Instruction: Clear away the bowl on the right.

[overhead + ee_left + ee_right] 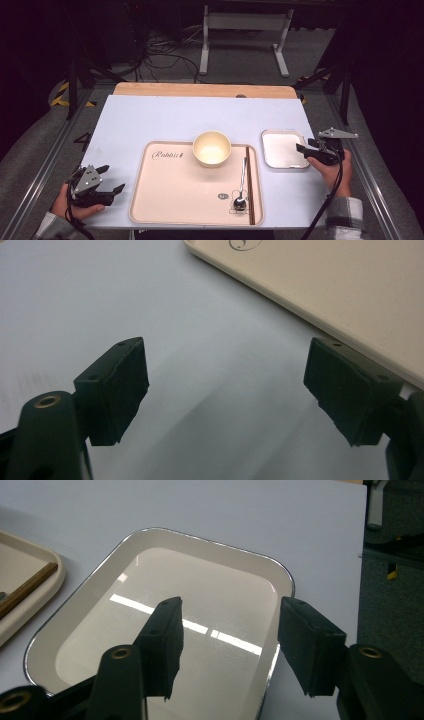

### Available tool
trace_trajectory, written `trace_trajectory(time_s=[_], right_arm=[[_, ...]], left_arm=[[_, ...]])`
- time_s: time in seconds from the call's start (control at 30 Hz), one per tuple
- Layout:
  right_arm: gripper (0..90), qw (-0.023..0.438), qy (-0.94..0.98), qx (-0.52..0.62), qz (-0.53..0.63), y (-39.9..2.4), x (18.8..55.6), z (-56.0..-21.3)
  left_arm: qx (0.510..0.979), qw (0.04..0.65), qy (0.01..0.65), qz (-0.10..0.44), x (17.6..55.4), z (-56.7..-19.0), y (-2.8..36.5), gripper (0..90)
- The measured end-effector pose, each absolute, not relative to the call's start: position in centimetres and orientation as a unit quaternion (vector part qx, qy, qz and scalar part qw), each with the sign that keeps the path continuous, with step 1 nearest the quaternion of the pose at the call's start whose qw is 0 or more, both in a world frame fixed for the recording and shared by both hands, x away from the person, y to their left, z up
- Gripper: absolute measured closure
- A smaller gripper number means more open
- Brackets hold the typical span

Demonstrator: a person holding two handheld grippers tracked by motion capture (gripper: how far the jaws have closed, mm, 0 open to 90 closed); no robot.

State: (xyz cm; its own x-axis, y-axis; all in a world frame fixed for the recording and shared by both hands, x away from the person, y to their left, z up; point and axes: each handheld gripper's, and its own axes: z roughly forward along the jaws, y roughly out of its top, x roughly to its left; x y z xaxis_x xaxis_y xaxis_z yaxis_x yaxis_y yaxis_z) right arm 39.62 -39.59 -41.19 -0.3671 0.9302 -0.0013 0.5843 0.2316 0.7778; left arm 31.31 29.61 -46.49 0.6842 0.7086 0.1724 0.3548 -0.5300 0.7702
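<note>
The right gripper (227, 645) straddles the white enamel dish's (165, 580) rim with fingers parted; left gripper (227, 390) fingers gape wide over the bench (100, 300).

The high view is dim around its edges: the floor and the room beyond the table (150, 120) sink into near black, while the tabletop is evenly lit from above. In the right gripper view, two bright strips of glare cross the white dish (100, 630), reflecting overhead lamps. In the left gripper view the close jaws look soft, casting faint, diffuse shadows on the table.
</note>
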Motion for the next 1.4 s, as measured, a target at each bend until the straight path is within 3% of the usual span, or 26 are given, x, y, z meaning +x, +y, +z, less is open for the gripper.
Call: trace_trajectory(time_s=[0.47, 0.77, 1.0, 1.13, 1.4], right_arm=[[53.9, 0.188, 0.708, 0.572, 0.369, -43.1, 40.2, -43.7], [69.0, 0.142, 0.692, 0.590, 0.391, -43.8, 40.6, -44.8], [73.7, 0.147, 0.688, 0.603, 0.376, -43.3, 40.9, -44.8], [83.4, 0.154, 0.688, 0.609, 0.362, -42.9, 41.0, -44.7], [87.9, 0.134, 0.668, 0.622, 0.386, -43.1, 41.1, -45.0]], left_arm=[[0.842, 0.366, 0.316, 0.239, 31.4, -46.5, 29.6, 18.7], [0.842, 0.366, 0.318, 0.237, 31.5, -46.6, 29.6, 18.7], [0.842, 0.366, 0.318, 0.237, 31.6, -46.6, 29.6, 18.7], [0.841, 0.368, 0.319, 0.236, 31.6, -46.6, 29.7, 18.8], [0.841, 0.370, 0.316, 0.237, 31.7, -46.6, 29.6, 18.8]])
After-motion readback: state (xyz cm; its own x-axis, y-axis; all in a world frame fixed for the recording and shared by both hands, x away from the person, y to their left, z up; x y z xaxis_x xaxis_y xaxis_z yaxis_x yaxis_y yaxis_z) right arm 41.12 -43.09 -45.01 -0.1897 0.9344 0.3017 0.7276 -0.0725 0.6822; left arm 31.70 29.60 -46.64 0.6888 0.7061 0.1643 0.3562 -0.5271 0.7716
